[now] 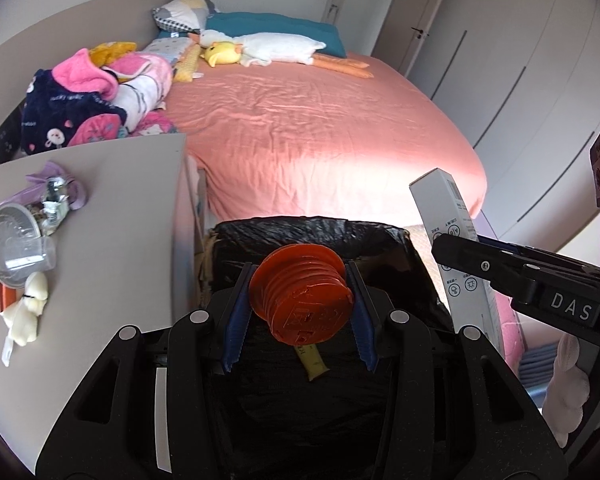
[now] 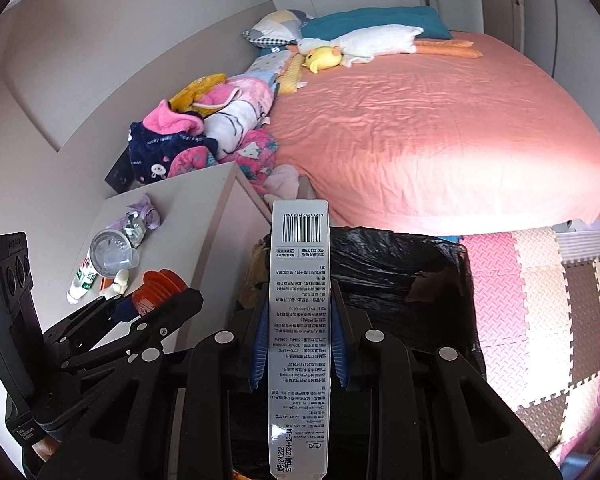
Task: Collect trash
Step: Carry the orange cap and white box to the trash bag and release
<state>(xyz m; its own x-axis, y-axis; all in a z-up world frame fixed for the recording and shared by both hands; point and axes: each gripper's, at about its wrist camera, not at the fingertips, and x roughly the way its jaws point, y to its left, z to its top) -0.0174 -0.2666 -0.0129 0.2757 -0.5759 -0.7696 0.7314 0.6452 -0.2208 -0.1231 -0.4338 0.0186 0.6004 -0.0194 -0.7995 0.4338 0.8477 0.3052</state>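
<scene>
Bedroom, black-lined trash bin [image 1: 380, 240]: left hand-held gripper [image 1: 300, 312] pinches ribbed orange plastic cap [image 1: 300, 300] above it; right hand-held gripper [image 2: 300, 344] pinches long grey barcoded carton [image 2: 299, 320], dated 2024-12-14.

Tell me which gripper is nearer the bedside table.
Left. The left gripper, holding the orange lid, sits beside the bedside table; the right gripper, holding the box, is farther off.

You see the bin [image 1: 380, 240] right in front of the bed [image 1: 320, 128], with the worktop [image 1: 120, 208] on its left.
</scene>
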